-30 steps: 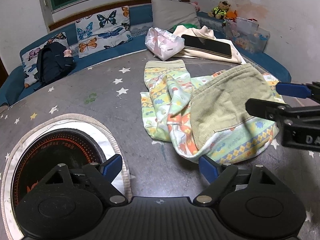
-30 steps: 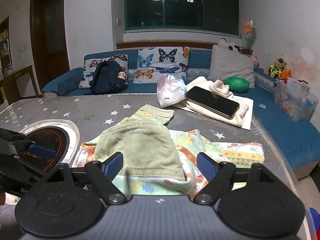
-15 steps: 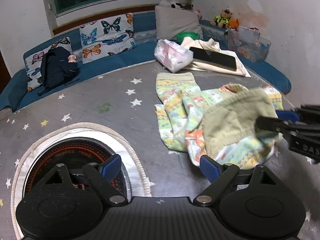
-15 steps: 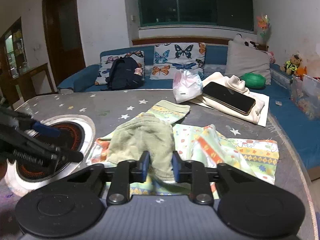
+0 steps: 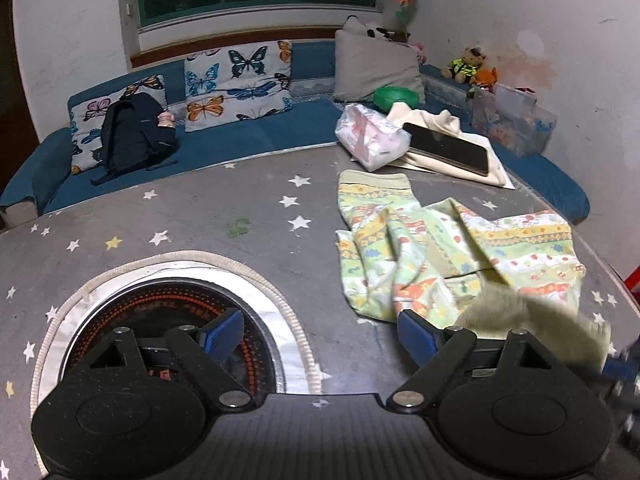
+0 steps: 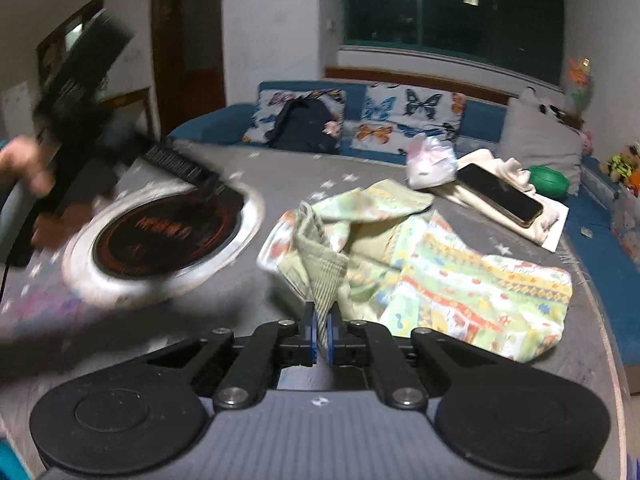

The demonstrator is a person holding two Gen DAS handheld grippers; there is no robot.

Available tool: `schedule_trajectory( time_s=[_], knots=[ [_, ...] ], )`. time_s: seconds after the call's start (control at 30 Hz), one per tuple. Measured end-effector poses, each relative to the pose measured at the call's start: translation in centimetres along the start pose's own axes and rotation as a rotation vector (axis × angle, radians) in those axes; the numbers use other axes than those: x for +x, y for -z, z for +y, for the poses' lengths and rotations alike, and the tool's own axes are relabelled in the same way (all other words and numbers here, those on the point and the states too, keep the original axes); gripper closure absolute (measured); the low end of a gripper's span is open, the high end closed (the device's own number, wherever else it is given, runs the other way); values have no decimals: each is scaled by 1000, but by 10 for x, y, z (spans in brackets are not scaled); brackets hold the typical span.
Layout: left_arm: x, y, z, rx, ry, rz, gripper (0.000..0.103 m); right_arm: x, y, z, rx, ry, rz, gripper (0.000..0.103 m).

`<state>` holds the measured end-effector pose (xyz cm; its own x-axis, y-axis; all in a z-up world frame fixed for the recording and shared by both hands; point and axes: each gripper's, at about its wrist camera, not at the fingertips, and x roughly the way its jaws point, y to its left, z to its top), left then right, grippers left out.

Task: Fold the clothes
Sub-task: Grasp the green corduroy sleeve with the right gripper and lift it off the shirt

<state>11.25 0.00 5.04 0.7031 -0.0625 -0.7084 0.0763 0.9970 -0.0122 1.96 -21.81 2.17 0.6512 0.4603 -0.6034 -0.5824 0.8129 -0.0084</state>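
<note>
Two changes mark this moment against the views of half a second and one second ago. At the left of the right-wrist frame, the left gripper [image 6: 188, 170] now sits blurred above the round burner [image 6: 168, 236], held by a hand [image 6: 20, 164]; in its own view its jaws stand wide apart and empty over the grey starred surface [image 5: 240, 208], as they did a second ago. At frame centre, the right gripper [image 6: 320, 334] has its jaws closed on a ribbed olive edge of the patterned garment [image 6: 460, 276]; one second ago those jaws were open. The olive panel, which earlier lay spread flat over the printed cloth, is now drawn up into a taut peak toward the jaws. In the lower right of the left-wrist view the lifted edge appears blurred. The garment rests rumpled on the right half of the surface, near a phone [image 6: 500, 194]. Judgement: a fold or a straightening pull is in progress; no finished fold is visible.
</note>
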Motion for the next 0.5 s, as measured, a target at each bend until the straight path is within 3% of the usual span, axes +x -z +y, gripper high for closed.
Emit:
schedule_trajectory(
  time_s=[0.23, 0.5],
  knots=[
    [3, 6, -21, 46, 37, 14, 14, -12, 28, 28, -83, -48, 61, 100],
    [12, 16, -51, 128, 68, 38, 12, -33, 50, 66, -155, -179, 128, 100]
  ],
)
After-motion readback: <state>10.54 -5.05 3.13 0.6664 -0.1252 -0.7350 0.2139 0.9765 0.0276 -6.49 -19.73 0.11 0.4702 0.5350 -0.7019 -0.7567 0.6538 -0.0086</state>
